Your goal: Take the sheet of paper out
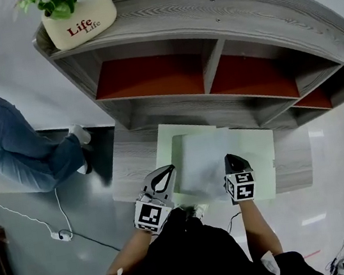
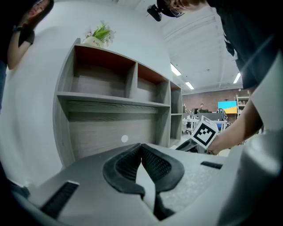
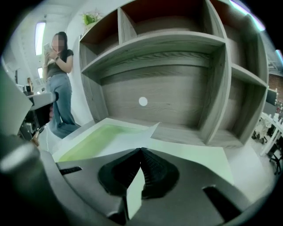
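A pale green folder (image 1: 260, 152) lies on the wooden desk below the shelves. A white sheet of paper (image 1: 202, 156) sits lifted over its middle. My right gripper (image 1: 229, 157) is at the sheet's right edge, shut on it; in the right gripper view a pale strip runs down between the closed jaws (image 3: 141, 151), with the folder (image 3: 88, 143) and the sheet (image 3: 132, 134) beyond. My left gripper (image 1: 163, 172) is at the folder's left edge. Its jaws (image 2: 141, 145) meet at the tips with a thin pale edge pinched below them, apparently the folder's cover.
A grey wooden shelf unit (image 1: 212, 62) with red-backed compartments rises behind the desk, close ahead of both grippers. A plant pot (image 1: 79, 19) stands on top of it. A person in jeans (image 1: 18, 148) stands at the left, and a cable (image 1: 61, 232) lies on the floor.
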Demonstrator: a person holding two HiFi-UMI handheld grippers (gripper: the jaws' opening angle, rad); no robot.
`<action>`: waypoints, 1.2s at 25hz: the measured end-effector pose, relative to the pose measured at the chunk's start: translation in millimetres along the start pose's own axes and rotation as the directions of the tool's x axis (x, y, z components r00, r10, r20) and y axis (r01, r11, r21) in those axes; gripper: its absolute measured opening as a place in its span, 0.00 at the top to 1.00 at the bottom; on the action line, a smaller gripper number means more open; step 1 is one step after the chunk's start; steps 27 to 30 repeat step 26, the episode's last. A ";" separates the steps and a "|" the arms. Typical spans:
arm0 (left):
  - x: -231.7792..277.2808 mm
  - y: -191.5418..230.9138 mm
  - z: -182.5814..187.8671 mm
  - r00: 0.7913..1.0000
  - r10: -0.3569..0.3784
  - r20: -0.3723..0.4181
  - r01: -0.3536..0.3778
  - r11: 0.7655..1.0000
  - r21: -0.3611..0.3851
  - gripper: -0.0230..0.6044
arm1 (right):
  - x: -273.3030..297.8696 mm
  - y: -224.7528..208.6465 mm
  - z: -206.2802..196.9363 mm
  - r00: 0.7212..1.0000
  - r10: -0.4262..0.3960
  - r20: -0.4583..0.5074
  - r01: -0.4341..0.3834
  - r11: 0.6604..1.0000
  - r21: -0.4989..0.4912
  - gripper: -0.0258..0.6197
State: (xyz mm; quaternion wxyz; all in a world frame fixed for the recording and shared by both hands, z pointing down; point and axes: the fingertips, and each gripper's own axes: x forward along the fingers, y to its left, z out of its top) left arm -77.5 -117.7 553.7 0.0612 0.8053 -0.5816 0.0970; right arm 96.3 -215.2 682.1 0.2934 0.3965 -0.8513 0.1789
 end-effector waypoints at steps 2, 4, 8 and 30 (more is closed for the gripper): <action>-1.7 -2.7 4.7 1.000 -0.010 0.012 0.010 1.000 -0.001 0.95 | -10.9 -1.6 8.5 1.000 -0.007 0.030 0.007 1.000 -0.022 0.93; -2.7 -3.5 7.1 1.000 -0.015 0.021 0.016 1.000 -0.009 0.95 | -22.0 -3.3 17.2 0.998 -0.012 0.060 0.015 0.999 -0.039 0.93; -2.3 -5.5 10.9 0.999 -0.018 0.032 0.018 1.000 -0.015 0.95 | -43.9 -3.7 35.6 0.993 -0.017 0.119 0.024 0.998 -0.062 0.93; -1.6 -22.5 50.0 0.994 -0.034 0.105 0.036 0.999 -0.019 0.95 | -145.5 24.2 130.1 0.912 0.021 0.409 0.050 0.986 -0.161 0.93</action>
